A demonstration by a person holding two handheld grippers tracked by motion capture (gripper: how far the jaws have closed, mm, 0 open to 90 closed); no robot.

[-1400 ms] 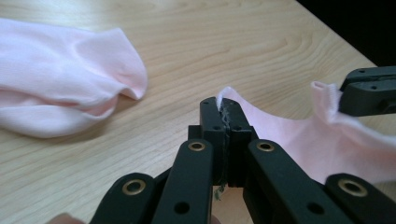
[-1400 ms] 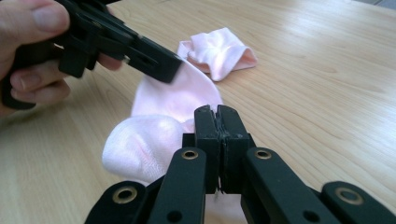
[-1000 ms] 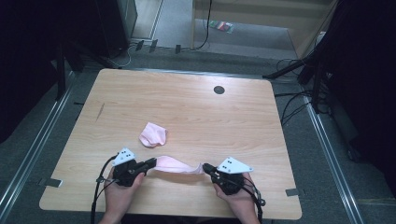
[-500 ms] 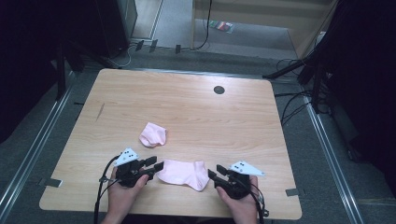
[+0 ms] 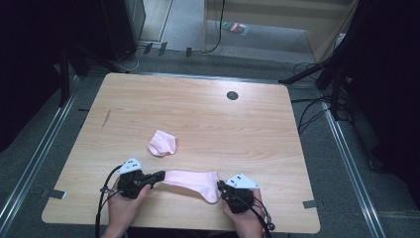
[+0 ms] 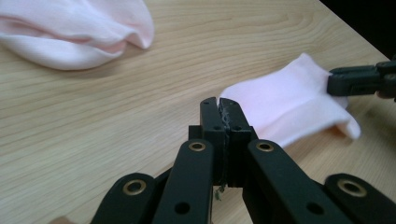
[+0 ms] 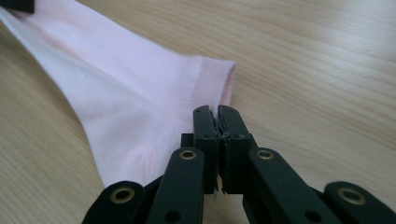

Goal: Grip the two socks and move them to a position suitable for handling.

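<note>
On the tabletop [image 5: 198,109], the pink sock [image 5: 190,181] is stretched between your claws. Each has only a thin edge, so a harder pull could slip it free. The left claw [image 5: 159,175] is clamped tight on one end, and the right claw [image 5: 221,187] is clamped tight on the cuff.

A crumpled pink sock [image 5: 162,143] lies on the wooden table [image 5: 257,129].

We see the flat, pale pink fabric sock [image 5: 190,180], which half a second ago lay slack between the tools, now drawn out taut between them. Both the black two-jaw left gripper [image 5: 159,175] and the black two-jaw right gripper [image 5: 221,188] have just been closing (after opening briefly) and now pinch its opposite ends.
</note>
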